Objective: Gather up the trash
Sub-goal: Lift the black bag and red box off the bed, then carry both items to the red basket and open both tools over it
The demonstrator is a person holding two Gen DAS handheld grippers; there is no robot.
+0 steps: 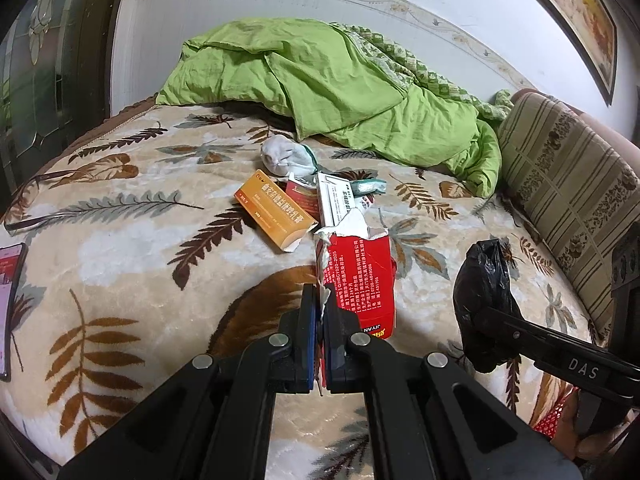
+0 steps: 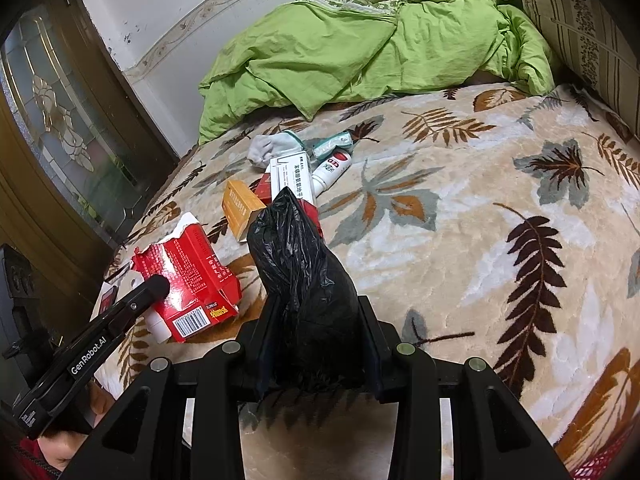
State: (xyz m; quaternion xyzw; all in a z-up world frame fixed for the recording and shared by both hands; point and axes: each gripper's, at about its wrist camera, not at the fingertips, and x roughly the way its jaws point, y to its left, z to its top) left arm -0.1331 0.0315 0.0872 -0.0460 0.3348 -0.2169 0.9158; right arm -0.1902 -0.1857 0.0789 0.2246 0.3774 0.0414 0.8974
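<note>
— Left gripper (image 1: pixel 320 312) first: what is your claw doing?

— Your left claw is clamped tight on the ragged edge of the torn red cardboard box (image 1: pixel 360 276), its two blue-padded jaws pressed together with only the card between them. From the right wrist camera, you can see that box (image 2: pixel 188 280) lifted at the left side of the bed, barcode end down, with the left gripper's finger (image 2: pixel 148 292) lying across it.

— What lies beyond it?

— Moving right from the dark phone (image 1: pixel 10 308) at the left edge of the leaf-patterned beige blanket (image 1: pixel 140 248), you have the loose trash in the middle: an orange rectangular carton (image 1: pixel 276 212), then a white flat medicine box (image 1: pixel 334 200) leaning on a small dark-red packet (image 1: pixel 298 196), with a crumpled white sock (image 1: pixel 282 156) behind them. In the right view a white and red tube (image 2: pixel 332 170) lies just right of the white box, near a small teal wrapper (image 2: pixel 332 142). A rumpled green quilt (image 1: pixel 328 84) is heaped at the far end.

— And your right hand?

— Your right gripper (image 2: pixel 316 320) is closed on the crinkled black plastic bag (image 2: pixel 300 264), which stands bunched up between its jaws. In the left view that bag (image 1: pixel 484 292) sits right of the red box, apart from it, near the striped brown cushion (image 1: pixel 560 176).
</note>
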